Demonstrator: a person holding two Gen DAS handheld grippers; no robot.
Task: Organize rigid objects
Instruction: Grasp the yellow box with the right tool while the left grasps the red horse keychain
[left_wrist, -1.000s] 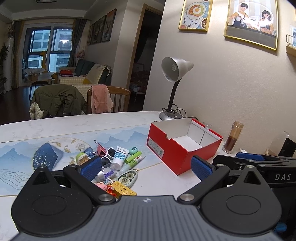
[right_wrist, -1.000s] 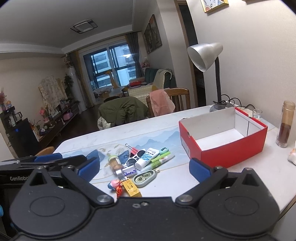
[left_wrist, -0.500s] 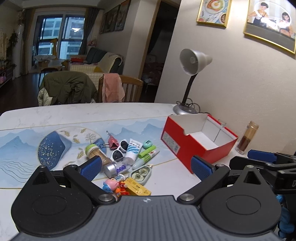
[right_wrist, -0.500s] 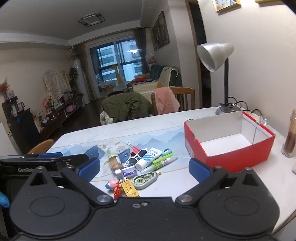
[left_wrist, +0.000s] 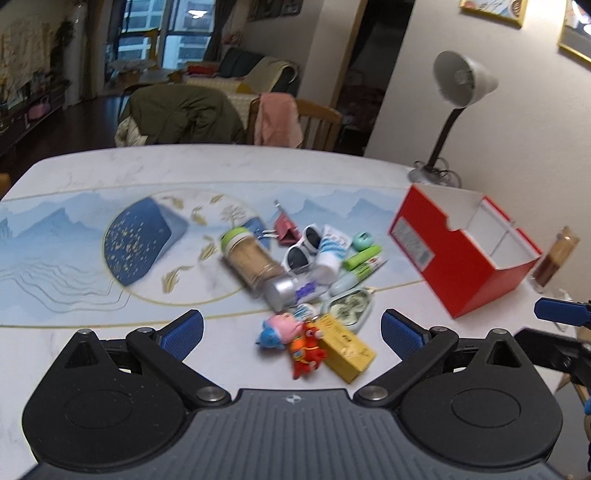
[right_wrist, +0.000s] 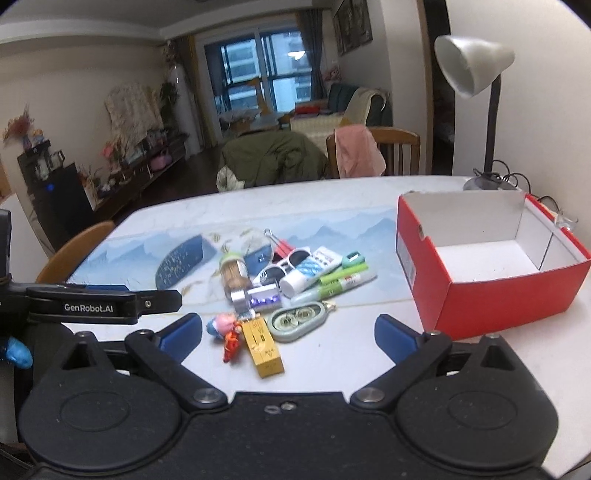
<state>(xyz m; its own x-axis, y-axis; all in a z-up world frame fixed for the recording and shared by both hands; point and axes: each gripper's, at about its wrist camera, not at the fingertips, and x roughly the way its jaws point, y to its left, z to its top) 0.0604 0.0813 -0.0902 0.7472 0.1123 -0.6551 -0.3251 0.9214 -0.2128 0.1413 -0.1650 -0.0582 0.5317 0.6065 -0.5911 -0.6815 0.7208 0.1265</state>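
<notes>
On the white surface (right_wrist: 332, 206) lies a heap of small things, with the red box (right_wrist: 491, 295) well apart to its right, open top up and nothing inside. Nearest both cameras, the yellow box (right_wrist: 263, 347) lies flat, its long axis running from the heap toward the grippers; a pig figure (left_wrist: 279, 328) and an orange toy (left_wrist: 306, 349) touch its left side. The left gripper (left_wrist: 291, 330) and right gripper (right_wrist: 288, 332) both hover with jaws spread wide, holding nothing; the yellow box lies between the fingertips in both views.
</notes>
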